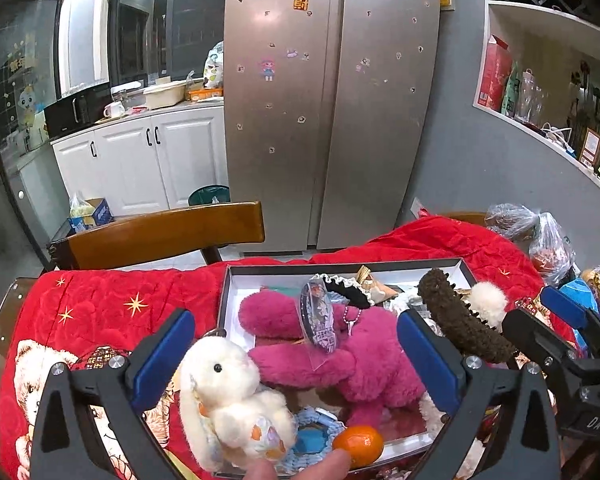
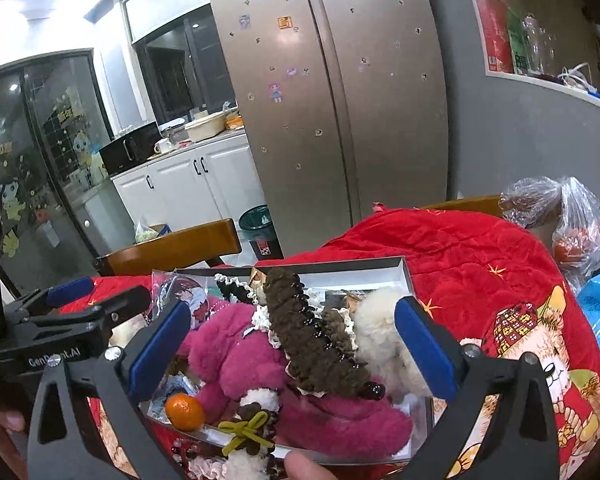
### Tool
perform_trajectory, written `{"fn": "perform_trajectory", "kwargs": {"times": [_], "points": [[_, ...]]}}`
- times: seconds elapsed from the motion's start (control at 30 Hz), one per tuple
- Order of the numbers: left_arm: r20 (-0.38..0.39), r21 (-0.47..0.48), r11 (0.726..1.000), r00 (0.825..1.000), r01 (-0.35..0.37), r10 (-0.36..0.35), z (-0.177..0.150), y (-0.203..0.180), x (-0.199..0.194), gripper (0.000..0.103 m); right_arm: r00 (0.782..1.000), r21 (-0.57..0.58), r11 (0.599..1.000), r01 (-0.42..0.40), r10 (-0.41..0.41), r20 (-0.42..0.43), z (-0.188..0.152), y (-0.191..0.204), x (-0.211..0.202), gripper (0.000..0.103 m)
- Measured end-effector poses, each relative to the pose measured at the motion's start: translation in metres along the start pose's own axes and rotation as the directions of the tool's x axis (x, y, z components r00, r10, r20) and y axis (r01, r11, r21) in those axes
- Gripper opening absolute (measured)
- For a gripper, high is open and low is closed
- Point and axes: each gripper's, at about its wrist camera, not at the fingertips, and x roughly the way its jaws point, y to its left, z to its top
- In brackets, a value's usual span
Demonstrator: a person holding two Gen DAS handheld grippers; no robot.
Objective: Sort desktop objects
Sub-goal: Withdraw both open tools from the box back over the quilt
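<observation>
L gripper [image 1: 296,364] & R gripper [image 2: 294,354] jaws wide apart, side by side.

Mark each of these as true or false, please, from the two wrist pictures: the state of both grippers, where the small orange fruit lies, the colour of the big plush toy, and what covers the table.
1. Both the left gripper and the right gripper stand open with nothing pressed between the pads. True.
2. The orange fruit lies outside the box, on the cloth. False: it lies inside the box, at its near edge.
3. The large plush toy in the box is pink. True.
4. The cloth on the table is plain blue. False: it is red with gold stars and bear pictures.
</observation>
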Motion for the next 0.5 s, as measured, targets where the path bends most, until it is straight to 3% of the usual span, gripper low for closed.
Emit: {"fn": "perform_trajectory", "kwargs": {"times": [0.23, 0.5], "points": [[0.002, 0.002, 1.0, 1.0, 0.008, -0.008, 0.0, 0.0, -0.002, 0.103, 1.0, 0.003, 1.0, -0.014, 0.014, 0.003, 0.0, 0.0, -0.001, 0.103], [0.015, 0.011, 1.0, 1.0, 0.007, -0.007, -0.001, -0.001, -0.011, 0.103, 0.996, -0.089, 0.996, -0.027, 0.034, 0.082, 0.0, 0.02, -0.015, 0.103]]}}
